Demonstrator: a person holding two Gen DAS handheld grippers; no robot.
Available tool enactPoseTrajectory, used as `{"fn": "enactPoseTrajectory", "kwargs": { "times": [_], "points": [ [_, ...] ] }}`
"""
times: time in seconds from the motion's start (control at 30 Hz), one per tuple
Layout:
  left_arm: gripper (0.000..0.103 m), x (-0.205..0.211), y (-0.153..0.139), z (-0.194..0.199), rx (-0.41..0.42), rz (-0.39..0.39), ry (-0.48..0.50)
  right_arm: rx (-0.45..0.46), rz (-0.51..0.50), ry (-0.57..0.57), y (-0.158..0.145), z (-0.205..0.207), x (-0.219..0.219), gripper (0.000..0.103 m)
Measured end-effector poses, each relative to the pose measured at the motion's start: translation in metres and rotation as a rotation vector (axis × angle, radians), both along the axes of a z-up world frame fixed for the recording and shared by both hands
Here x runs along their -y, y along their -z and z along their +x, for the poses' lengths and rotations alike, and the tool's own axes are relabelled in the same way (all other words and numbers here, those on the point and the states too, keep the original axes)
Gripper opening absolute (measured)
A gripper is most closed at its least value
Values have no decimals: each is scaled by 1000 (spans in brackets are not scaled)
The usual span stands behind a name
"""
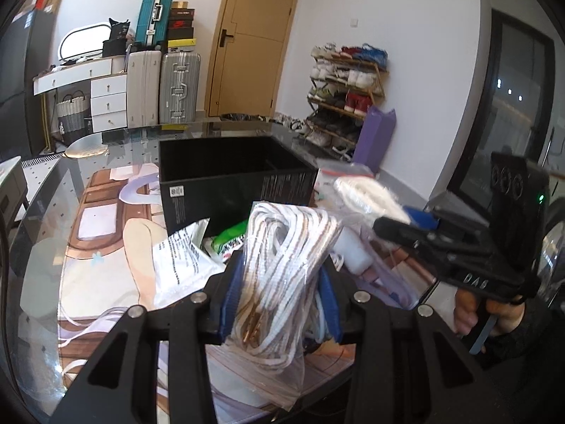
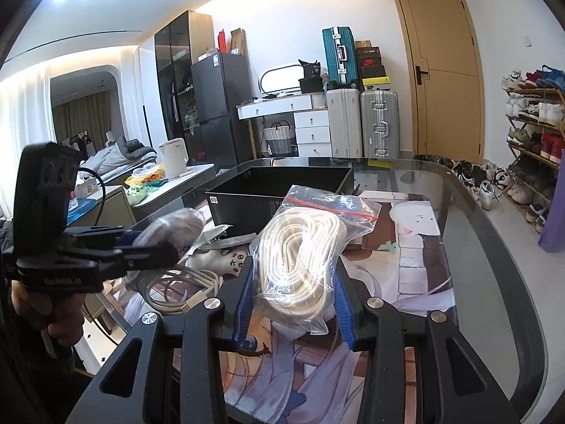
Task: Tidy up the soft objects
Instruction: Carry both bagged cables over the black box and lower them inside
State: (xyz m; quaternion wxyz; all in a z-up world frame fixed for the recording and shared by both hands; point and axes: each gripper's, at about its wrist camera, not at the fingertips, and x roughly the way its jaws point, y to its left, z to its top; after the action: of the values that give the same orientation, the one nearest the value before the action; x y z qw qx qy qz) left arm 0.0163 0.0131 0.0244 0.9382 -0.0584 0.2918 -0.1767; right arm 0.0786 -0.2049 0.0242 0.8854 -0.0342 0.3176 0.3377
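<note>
My left gripper (image 1: 279, 282) is shut on a clear bag of white-and-brown striped cord (image 1: 282, 258) and holds it above the table. My right gripper (image 2: 293, 282) is shut on a clear zip bag of cream rope (image 2: 303, 247), also lifted. In the left wrist view the right gripper (image 1: 392, 224) shows at the right with its rope bag (image 1: 367, 190). In the right wrist view the left gripper (image 2: 155, 247) shows at the left with its bag (image 2: 173, 226). An open black box (image 1: 233, 176) stands on the table behind both bags; it also shows in the right wrist view (image 2: 279, 190).
A glass table (image 2: 476, 233) carries a printed anime mat (image 2: 416, 247). On it lie a white printed pouch (image 1: 183, 261), a green packet (image 1: 229, 236), a white block (image 1: 353, 251), a coiled beige cable (image 2: 176, 286) and a small plush (image 2: 226, 258). Suitcases, drawers, a door and a shoe rack stand behind.
</note>
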Motion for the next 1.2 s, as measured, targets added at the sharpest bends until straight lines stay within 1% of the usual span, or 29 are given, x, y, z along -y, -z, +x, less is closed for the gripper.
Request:
{"fn": "enactPoseTrajectory", "kwargs": {
  "times": [0.1,0.27,0.47,0.8,0.93,1.07,1.2],
  "points": [
    [39,-2,-4,0,9,-14,-7,2,-2,-2,-1,1,-2,40],
    [39,-7,-8,1,20,-11,-38,16,-1,-17,-5,3,-6,40],
    [39,-11,-17,15,20,10,-83,0,-15,-34,-11,10,-13,40],
    [39,-13,-27,54,-3,77,-158,-37,-31,-60,-24,33,-35,40],
    [39,-17,-30,71,-10,89,-191,-44,-42,-77,-28,45,-47,40],
    [39,-21,-32,91,-22,118,-240,-81,-51,-94,-30,63,-57,40],
    [39,-18,-29,113,-43,150,-251,-117,-69,-85,-28,83,-65,40]
  ]
}}
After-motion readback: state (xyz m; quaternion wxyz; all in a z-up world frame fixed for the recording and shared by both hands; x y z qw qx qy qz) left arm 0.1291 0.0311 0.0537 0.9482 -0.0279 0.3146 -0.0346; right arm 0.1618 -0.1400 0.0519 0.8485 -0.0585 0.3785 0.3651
